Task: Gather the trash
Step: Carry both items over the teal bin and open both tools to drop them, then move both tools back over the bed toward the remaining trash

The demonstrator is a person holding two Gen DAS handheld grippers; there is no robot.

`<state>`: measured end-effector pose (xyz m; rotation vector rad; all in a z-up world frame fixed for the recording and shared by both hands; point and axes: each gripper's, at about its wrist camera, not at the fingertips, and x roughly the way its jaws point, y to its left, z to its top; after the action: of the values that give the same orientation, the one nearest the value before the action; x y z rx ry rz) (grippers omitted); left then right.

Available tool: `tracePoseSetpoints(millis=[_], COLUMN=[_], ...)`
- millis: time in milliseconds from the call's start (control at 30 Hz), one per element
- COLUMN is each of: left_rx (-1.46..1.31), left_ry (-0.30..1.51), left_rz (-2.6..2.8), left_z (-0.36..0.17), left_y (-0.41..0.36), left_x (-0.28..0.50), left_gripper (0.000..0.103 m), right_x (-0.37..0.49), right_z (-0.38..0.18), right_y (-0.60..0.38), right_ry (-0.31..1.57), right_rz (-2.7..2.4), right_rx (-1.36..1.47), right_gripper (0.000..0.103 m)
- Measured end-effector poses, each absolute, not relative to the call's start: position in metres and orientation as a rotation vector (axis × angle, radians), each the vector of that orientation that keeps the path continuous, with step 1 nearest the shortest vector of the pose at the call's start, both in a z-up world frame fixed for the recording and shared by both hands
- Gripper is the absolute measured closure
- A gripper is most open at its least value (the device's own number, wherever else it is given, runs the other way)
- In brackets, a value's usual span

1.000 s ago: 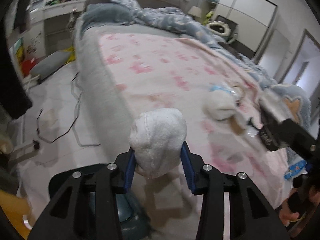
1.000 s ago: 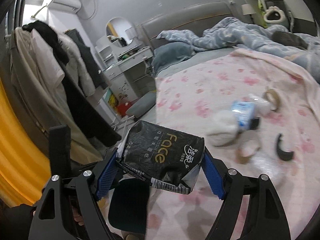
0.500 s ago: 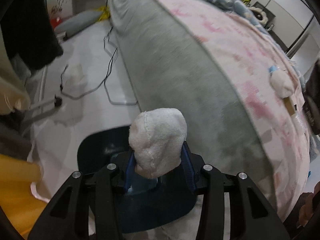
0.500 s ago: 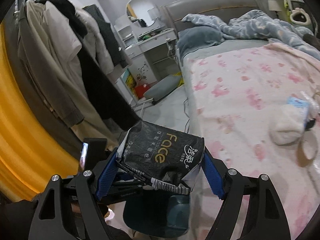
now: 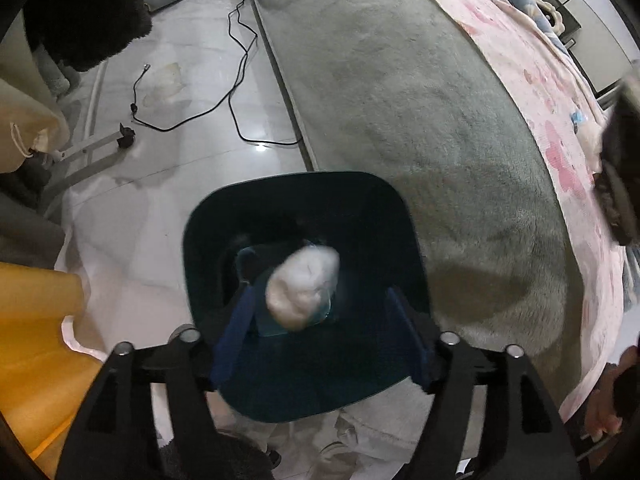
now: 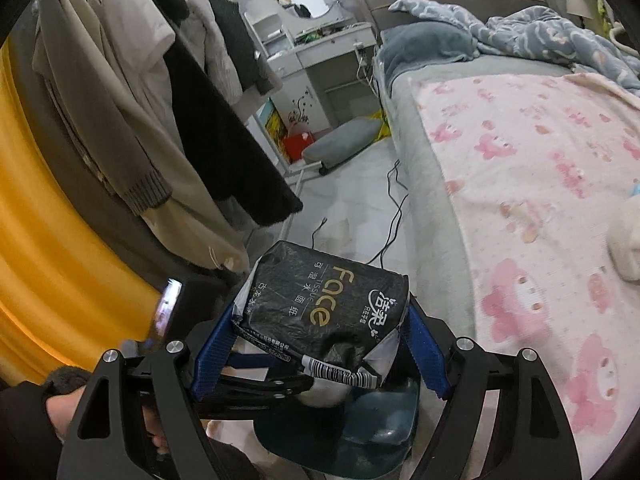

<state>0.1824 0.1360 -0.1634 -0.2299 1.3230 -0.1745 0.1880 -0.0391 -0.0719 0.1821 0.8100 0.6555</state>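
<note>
My left gripper (image 5: 320,336) is opening over the bin (image 5: 304,292), and the white wad (image 5: 303,289) it clamped a second ago is now free of the pads and dropping inside, so that piece is as good as collected. My right gripper (image 6: 316,350) stays clamped on the black tissue pack (image 6: 320,312), now above the bin's rim beside the bed (image 6: 520,184); I judge it goes in next, with more litter left on the bed.
</note>
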Motion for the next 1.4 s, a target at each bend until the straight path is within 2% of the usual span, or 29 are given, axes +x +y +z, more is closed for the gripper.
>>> tracePoseSetpoints(millis=[333, 600, 767, 1100, 1167, 1267, 1400], left_rx=[-0.267, -0.307, -0.295, -0.232, -0.219, -0.209, -0.158], left_ry=[1.152, 0.988, 0.867, 0.755, 0.726, 0.685, 0.639], left_rz=[-0.095, -0.111, -0.132, -0.145, -0.140, -0.133, -0.108], left_z=[-0.114, -0.074, -0.049, -0.026, -0.020, -0.012, -0.001], left_y=[0.186, 0.210, 0.212, 0.211, 0.210, 0.212, 0.207], left_x=[0.168, 0.157, 0.146, 0.131, 0.127, 0.122, 0.118], left_gripper=[0.023, 0.023, 0.026, 0.035, 0.036, 0.036, 0.036], right_x=[0.198, 0.199, 0.197, 0.190, 0.189, 0.188, 0.188], right_z=[-0.107, -0.141, -0.162, -0.205, -0.211, -0.212, -0.203], right_y=[-0.007, 0.016, 0.030, 0.057, 0.060, 0.063, 0.060], right_ry=[0.908, 1.001, 1.056, 1.176, 1.200, 1.192, 1.174], right_rz=[0.646, 0.633, 0.629, 0.631, 0.637, 0.627, 0.617], right_rx=[0.095, -0.033, -0.092, -0.237, -0.250, -0.273, -0.262], right_gripper=[0.023, 0.023, 0.023, 0.022, 0.020, 0.010, 0.009])
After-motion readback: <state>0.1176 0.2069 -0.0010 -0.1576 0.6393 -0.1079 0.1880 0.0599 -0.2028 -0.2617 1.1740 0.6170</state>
